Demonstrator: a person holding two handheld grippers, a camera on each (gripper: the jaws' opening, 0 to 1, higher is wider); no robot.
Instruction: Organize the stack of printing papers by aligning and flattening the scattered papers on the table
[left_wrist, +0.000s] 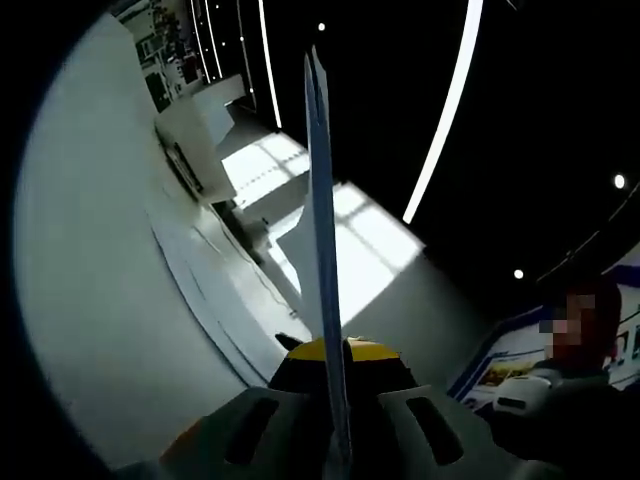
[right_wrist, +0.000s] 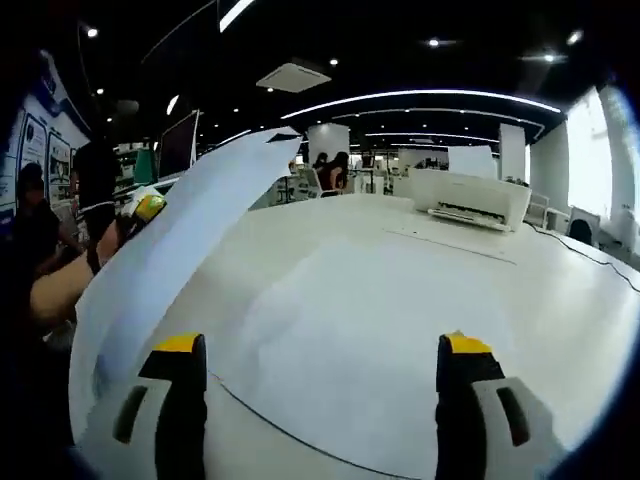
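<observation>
In the left gripper view a thin stack of white papers (left_wrist: 322, 200) stands edge-on, running up from between the yellow-tipped jaws of my left gripper (left_wrist: 335, 352), which is shut on it. In the right gripper view the same papers (right_wrist: 180, 240) rise in a curved sheet off the white table (right_wrist: 560, 300) at the left, with the left gripper (right_wrist: 148, 208) pinching their far edge. The lower part of the papers (right_wrist: 330, 350) lies flat on the table. My right gripper (right_wrist: 320, 350) is open above that flat part, its jaws wide apart with nothing between them.
A white printer (right_wrist: 470, 200) stands at the back right of the table, with a single sheet (right_wrist: 450, 243) lying before it; it also appears as the printer (left_wrist: 195, 150). A person's arm (right_wrist: 50, 290) is at the left. People stand in the background.
</observation>
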